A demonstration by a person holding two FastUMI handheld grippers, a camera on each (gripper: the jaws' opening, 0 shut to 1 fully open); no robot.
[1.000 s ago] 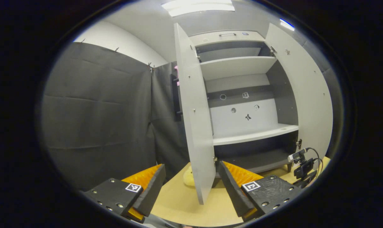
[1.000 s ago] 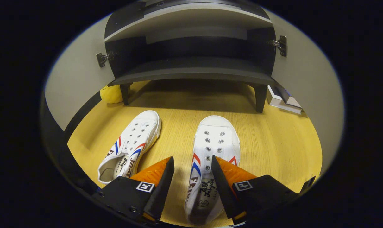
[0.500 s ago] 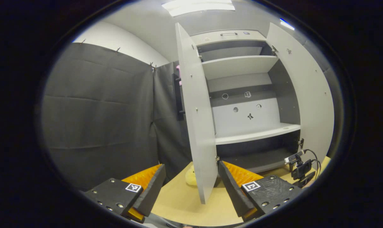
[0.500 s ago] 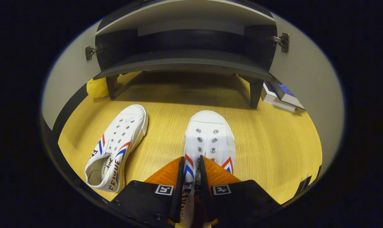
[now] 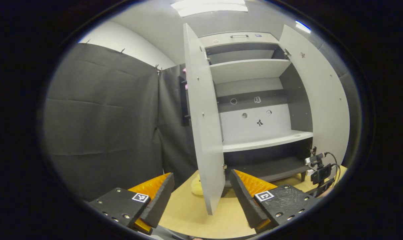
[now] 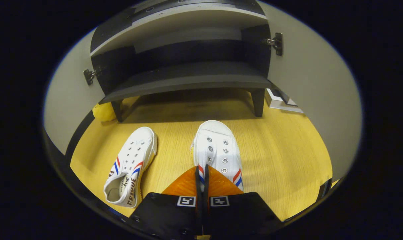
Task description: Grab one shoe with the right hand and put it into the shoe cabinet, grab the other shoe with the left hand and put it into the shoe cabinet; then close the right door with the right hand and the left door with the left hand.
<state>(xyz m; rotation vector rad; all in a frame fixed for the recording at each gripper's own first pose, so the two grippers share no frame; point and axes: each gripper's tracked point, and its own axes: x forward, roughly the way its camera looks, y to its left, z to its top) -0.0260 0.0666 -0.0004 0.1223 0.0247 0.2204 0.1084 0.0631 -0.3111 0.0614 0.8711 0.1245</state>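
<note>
Bright ceiling panel (image 5: pixel 208 6) overhead; sharp centre, fisheye-bent edges, perhaps slightly soft.

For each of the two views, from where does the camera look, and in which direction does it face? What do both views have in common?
Left gripper view: rides on the left gripper, held low and tilted upward at the open shoe cabinet; its own two fingers stand wide apart at the bottom.
Right gripper view: rides on the right gripper, facing downward and forward over the wooden floor; its fingers are clamped on the right shoe, and the left shoe lies beside it.
Shared: the cabinet's dark bottom shelf, both open doors, and a yellow object by the left leg.
</note>
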